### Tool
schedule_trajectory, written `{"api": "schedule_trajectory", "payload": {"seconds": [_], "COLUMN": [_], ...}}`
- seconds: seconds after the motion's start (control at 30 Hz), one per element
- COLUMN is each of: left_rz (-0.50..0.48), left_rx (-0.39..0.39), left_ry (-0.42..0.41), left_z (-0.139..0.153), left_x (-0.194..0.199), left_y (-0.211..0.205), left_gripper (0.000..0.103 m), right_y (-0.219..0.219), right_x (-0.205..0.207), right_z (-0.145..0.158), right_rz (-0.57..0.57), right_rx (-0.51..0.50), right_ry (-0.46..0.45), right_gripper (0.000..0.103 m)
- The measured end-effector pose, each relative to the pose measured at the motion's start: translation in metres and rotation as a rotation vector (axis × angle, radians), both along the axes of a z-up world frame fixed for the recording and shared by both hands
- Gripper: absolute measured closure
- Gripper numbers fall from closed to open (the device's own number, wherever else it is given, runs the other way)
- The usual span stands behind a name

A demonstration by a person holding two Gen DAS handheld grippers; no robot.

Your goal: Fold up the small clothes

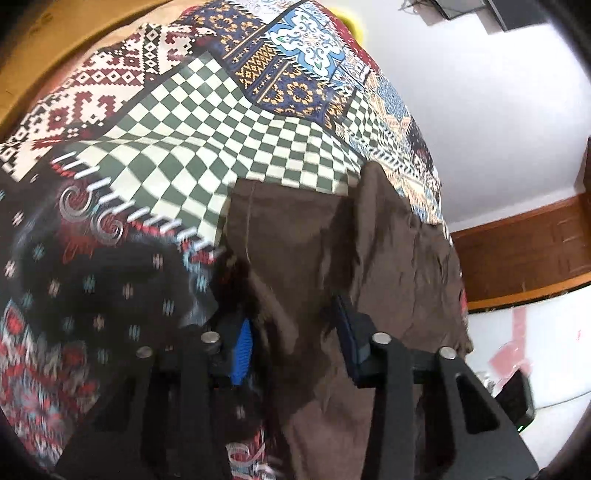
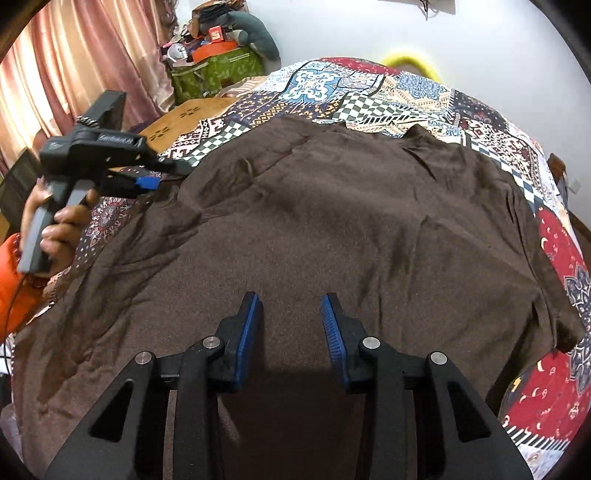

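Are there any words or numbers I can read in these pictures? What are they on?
None can be read.
Left gripper: raised lettering on its black body, too blurred to read.
Red box on the pile by the curtain: markings too small to read.
Quilt and brown shirt: patterns only, no words.

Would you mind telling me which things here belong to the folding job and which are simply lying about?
Part of the job:
brown garment, spread on the patchwork bedspread
left gripper, fabric between its fingers
right gripper, open above the cloth

Lying about:
green bag with clutter on top
pink curtain
wooden board
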State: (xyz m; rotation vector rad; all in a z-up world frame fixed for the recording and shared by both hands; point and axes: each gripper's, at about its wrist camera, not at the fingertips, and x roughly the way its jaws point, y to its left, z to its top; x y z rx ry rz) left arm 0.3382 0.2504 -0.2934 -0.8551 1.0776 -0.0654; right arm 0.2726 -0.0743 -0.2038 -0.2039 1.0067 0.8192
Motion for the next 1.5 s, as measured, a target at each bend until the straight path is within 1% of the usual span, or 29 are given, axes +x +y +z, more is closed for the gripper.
{"api": "schedule_trajectory", "payload": {"seconds": [0.03,0.07,0.1,0.17,0.2,0.23,0.33,0.43,0.47,0.53,0.57,0.63,0.7,0.73,0.83,0.93,0.97,1.0,1.03,1.07,1.13,1.2,1.3,1.4,1.5], "left_rz": [0.002,0.003,0.003,0.005,0.001,-0.011,-0.049,-0.114,-0.149,-0.205,-0.253,-0.321,-0.381,-0.407,-0.488,-0.541,-0.534,-0.52,-0.507,-0.482,-0.444,-0.401,-0.354,-0.299,-0.267], "left_rx": [0.002,0.017,0.044,0.073,0.115,0.194,0.398,0.621,0.704,0.787,0.816,0.826,0.831,0.82,0.739,0.697,0.692,0.686,0.671,0.649,0.637,0.661,0.69,0.694,0.69], "left_ry": [0.002,0.009,0.023,0.018,0.009,-0.005,-0.057,-0.168,-0.224,-0.28,-0.313,-0.332,-0.325,-0.313,-0.243,-0.157,-0.152,-0.153,-0.156,-0.167,-0.195,-0.241,-0.259,-0.235,-0.18], "left_z": [-0.001,-0.003,-0.004,-0.003,0.003,0.013,0.043,0.081,0.096,0.109,0.114,0.112,0.102,0.096,0.07,0.048,0.046,0.049,0.054,0.064,0.078,0.097,0.111,0.107,0.091], "left_x": [0.004,0.007,0.011,0.015,0.016,0.016,0.016,0.011,0.008,0.005,0.003,0.004,0.007,0.01,0.014,0.017,0.016,0.013,0.011,0.005,-0.002,-0.018,-0.029,-0.031,-0.026], "left_y": [0.002,0.003,0.004,0.005,0.002,-0.003,-0.023,-0.061,-0.081,-0.107,-0.126,-0.149,-0.173,-0.181,-0.203,-0.215,-0.217,-0.215,-0.211,-0.205,-0.196,-0.182,-0.158,-0.127,-0.102], "left_gripper": [0.073,0.086,0.096,0.097,0.097,0.097,0.097,0.097,0.097,0.097,0.097,0.097,0.097,0.097,0.097,0.097,0.096,0.09,0.082,0.075,0.053,0.05,0.048,0.046,0.046], "right_y": [-0.001,-0.001,-0.001,0.0,0.0,0.0,0.0,-0.001,-0.003,-0.006,-0.009,-0.017,-0.027,-0.034,-0.052,-0.064,-0.067,-0.067,-0.065,-0.063,-0.055,-0.049,-0.029,-0.004,0.025], "right_x": [-0.001,-0.002,-0.001,0.003,0.005,0.004,0.005,0.004,0.004,0.003,0.003,0.004,0.003,0.003,0.0,-0.001,-0.001,0.0,0.001,0.001,0.002,0.003,0.011,0.026,0.045], "right_z": [0.0,0.0,-0.001,-0.001,-0.001,-0.001,0.002,0.007,0.011,0.018,0.022,0.029,0.038,0.042,0.053,0.057,0.057,0.057,0.057,0.057,0.058,0.059,0.059,0.058,0.053], "right_rz": [-0.002,-0.003,-0.002,-0.01,-0.013,-0.018,-0.023,-0.025,-0.028,-0.038,-0.046,-0.063,-0.095,-0.112,-0.159,-0.192,-0.199,-0.2,-0.197,-0.193,-0.175,-0.158,-0.125,-0.085,-0.036], "right_rx": [0.003,0.005,0.005,0.007,0.008,0.009,-0.002,-0.02,-0.022,-0.021,-0.018,-0.013,0.001,0.013,0.04,0.051,0.051,0.05,0.048,0.047,0.051,0.062,0.078,0.086,0.082], "right_ry": [0.002,0.003,0.006,0.016,0.021,0.028,0.035,0.031,0.022,0.006,-0.005,-0.017,-0.027,-0.03,-0.039,-0.036,-0.029,-0.025,-0.027,-0.029,-0.031,-0.031,-0.03,-0.033,-0.031], "right_gripper": [0.071,0.071,0.071,0.07,0.07,0.07,0.07,0.07,0.07,0.069,0.068,0.066,0.066,0.066,0.065,0.062,0.061,0.061,0.062,0.061,0.062,0.061,0.056,0.054,0.053]}}
